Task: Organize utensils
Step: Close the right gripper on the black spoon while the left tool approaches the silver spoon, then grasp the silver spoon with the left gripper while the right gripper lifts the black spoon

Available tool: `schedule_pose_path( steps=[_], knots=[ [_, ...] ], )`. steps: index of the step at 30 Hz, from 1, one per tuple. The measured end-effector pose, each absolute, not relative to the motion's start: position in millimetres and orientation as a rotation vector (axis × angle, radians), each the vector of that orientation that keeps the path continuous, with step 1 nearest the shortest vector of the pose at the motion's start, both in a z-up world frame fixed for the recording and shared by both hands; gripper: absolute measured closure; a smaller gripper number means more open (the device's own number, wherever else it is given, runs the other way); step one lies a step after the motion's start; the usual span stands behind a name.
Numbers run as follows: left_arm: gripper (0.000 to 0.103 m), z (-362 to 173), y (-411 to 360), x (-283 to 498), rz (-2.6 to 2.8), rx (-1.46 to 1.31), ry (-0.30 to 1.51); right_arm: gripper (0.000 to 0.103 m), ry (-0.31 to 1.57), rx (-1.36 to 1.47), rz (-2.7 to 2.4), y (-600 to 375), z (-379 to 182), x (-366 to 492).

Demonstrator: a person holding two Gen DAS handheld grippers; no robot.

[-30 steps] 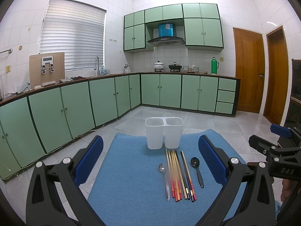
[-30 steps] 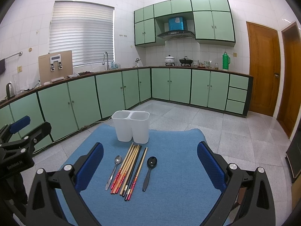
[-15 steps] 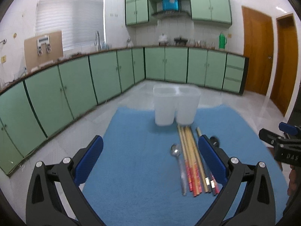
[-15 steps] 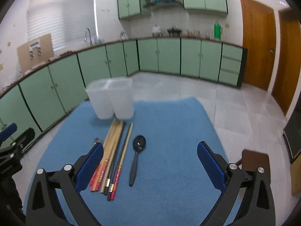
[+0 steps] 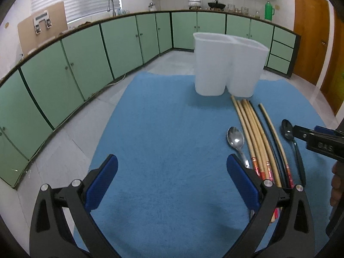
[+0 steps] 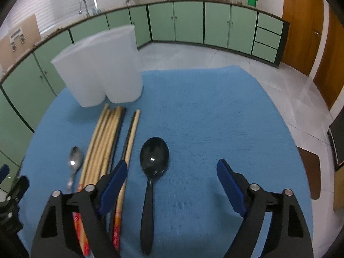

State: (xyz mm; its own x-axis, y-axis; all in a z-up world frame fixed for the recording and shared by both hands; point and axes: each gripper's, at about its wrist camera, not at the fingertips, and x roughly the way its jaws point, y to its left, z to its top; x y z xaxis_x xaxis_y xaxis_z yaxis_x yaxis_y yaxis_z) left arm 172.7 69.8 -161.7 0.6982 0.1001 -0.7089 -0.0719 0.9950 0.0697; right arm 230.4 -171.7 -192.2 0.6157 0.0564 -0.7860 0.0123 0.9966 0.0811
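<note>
A white two-compartment holder (image 5: pixel 228 64) (image 6: pixel 99 68) stands upright at the far side of a blue mat (image 5: pixel 167 142) (image 6: pixel 204 111). In front of it lie several chopsticks (image 5: pixel 255 137) (image 6: pixel 103 137), a silver spoon (image 5: pixel 236 139) (image 6: pixel 74 163) on their left and a black spoon (image 5: pixel 289 129) (image 6: pixel 153 157) on their right. My left gripper (image 5: pixel 172 172) is open and empty above the mat, left of the silver spoon. My right gripper (image 6: pixel 172 172) is open and empty, low over the black spoon's bowl; it also shows in the left wrist view (image 5: pixel 318 142).
Green kitchen cabinets (image 5: pixel 86 51) run along the left and far walls around a tiled floor (image 6: pixel 215 53). Wooden doors (image 5: pixel 309 28) stand at the right. A brown stool (image 6: pixel 309 172) sits right of the mat.
Both grippers have come down and forward toward the mat. The utensils and the holder look larger and nearer. The right gripper now hovers over the black spoon.
</note>
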Motion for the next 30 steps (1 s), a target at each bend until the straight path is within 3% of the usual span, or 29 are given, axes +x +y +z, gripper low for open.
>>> schedule_pose_path(
  steps=[8, 15, 30],
  knots=[
    [0.005, -168.5, 60.7, 185.2, 0.056, 0.034, 0.811, 0.031, 0.95, 0.107, 0.003, -167.2, -205.8, 248.2],
    [0.005, -171.5, 44.8, 200.8, 0.005, 0.019, 0.822, 0.069, 0.933, 0.072, 0.024, -158.0, -199.9, 245.8],
    [0.005, -190.9, 10.3, 249.9, 0.006, 0.033, 0.896, 0.069, 0.926, 0.08, 0.059, -165.9, -198.6, 237.3]
  ],
)
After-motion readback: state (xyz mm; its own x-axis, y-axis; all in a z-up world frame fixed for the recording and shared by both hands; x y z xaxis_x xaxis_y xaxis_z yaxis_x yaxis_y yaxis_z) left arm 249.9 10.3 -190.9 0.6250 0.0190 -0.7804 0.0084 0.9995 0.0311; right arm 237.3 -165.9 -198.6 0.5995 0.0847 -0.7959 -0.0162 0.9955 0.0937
